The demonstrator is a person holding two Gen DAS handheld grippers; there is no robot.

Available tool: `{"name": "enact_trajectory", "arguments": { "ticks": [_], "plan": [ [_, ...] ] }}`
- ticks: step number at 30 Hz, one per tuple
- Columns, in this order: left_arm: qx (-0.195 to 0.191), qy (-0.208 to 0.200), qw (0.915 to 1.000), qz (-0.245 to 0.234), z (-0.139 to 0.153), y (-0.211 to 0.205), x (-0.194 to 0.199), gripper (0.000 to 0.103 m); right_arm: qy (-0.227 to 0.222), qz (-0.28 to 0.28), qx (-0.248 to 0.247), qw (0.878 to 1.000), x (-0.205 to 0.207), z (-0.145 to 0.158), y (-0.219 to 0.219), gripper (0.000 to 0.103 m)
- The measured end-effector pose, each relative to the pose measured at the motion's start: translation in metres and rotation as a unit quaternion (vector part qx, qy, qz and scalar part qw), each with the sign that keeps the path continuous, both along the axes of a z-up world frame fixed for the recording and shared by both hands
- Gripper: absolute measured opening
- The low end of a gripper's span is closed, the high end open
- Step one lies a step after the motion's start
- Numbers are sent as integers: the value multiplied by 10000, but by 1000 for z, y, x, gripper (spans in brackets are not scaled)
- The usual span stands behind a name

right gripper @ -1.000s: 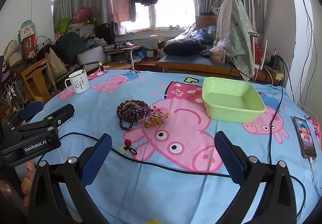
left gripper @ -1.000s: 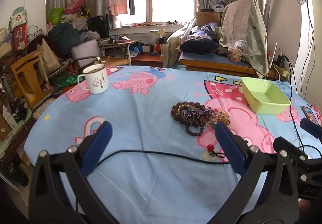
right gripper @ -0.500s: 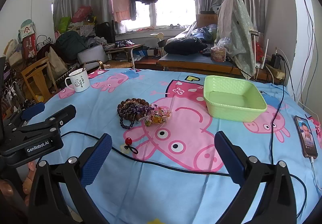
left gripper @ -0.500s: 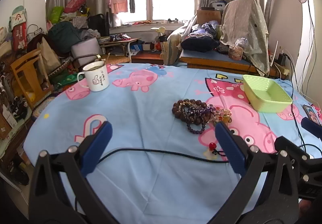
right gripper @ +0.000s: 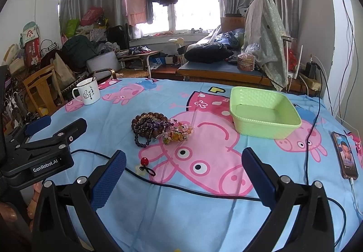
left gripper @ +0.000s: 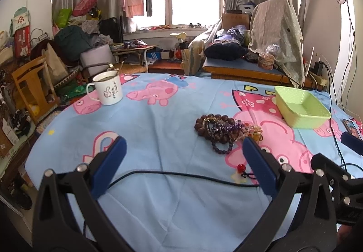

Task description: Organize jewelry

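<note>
A heap of bead bracelets [left gripper: 223, 130] [right gripper: 156, 128], brown, purple and amber, lies mid-table on the blue cartoon cloth. A small red bead charm [left gripper: 241, 168] [right gripper: 144, 162] lies nearer me beside a black cable. An empty light green basket [left gripper: 299, 108] [right gripper: 263, 111] stands right of the heap. My left gripper [left gripper: 181, 154] is open and empty, short of the heap. My right gripper [right gripper: 183, 172] is open and empty, near the charm. The left gripper's body also shows in the right wrist view [right gripper: 45, 150].
A white mug [left gripper: 109, 90] [right gripper: 88, 91] stands at the far left of the table. A black cable [left gripper: 181, 176] [right gripper: 204, 193] crosses the near cloth. A phone [right gripper: 346, 158] lies at the right edge. Cluttered furniture stands beyond the table.
Both grippers have drifted slightly; the heap and basket sit a little lower in the views. Both stay open and empty, and nothing on the table has moved.
</note>
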State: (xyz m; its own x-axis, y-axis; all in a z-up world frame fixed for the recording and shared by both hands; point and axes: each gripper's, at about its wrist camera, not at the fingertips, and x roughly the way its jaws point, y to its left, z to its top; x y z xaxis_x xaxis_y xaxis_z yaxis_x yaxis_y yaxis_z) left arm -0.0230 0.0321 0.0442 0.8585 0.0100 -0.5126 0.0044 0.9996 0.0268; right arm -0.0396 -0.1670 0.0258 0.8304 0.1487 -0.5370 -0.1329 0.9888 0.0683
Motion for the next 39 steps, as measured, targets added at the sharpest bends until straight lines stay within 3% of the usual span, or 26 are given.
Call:
{"name": "enact_trajectory", "arguments": {
  "ticks": [30, 39],
  "plan": [
    [-6, 148, 9998, -100, -14, 4, 37, 98, 155, 23, -47, 9999, 32, -7, 11, 76],
    [41, 402, 9988, -279, -29, 1, 54, 98, 351, 11, 109, 9993, 48, -15, 7, 76]
  ]
}}
